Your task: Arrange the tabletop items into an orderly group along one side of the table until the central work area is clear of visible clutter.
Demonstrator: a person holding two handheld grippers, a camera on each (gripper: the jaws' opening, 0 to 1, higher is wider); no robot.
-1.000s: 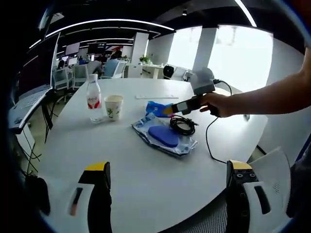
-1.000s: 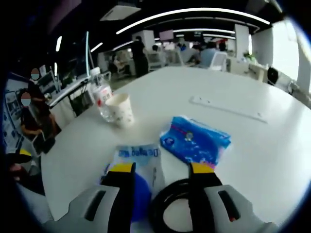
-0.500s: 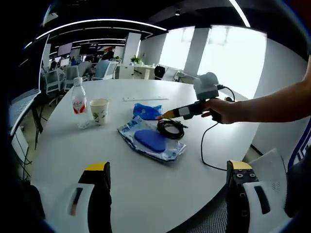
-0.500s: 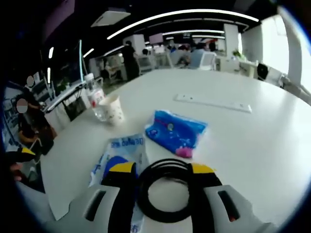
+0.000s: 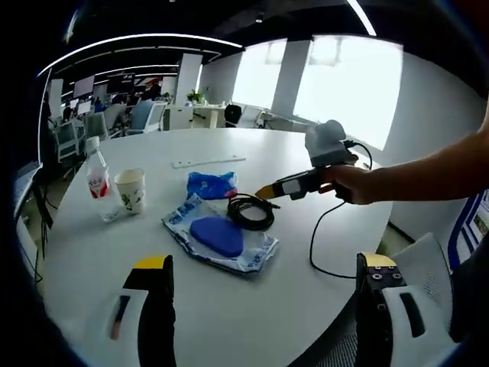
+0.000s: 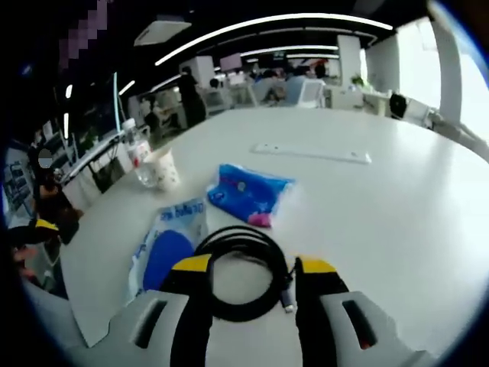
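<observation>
Right gripper view: right gripper [image 6: 252, 267], jaws apart, straddles coiled black cable [image 6: 244, 269] beside blue packet [image 6: 248, 193]; left gripper [image 5: 263, 267] gapes.

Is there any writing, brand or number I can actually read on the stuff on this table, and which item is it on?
No text here can be read with certainty.
Clear bag holding a blue object: blue printed lettering, too blurred to read.
Water bottle: red and white label, print too small to read.
Paper cup: a green pattern, no legible words.
Blue packet: small printed marks, blurred.
</observation>
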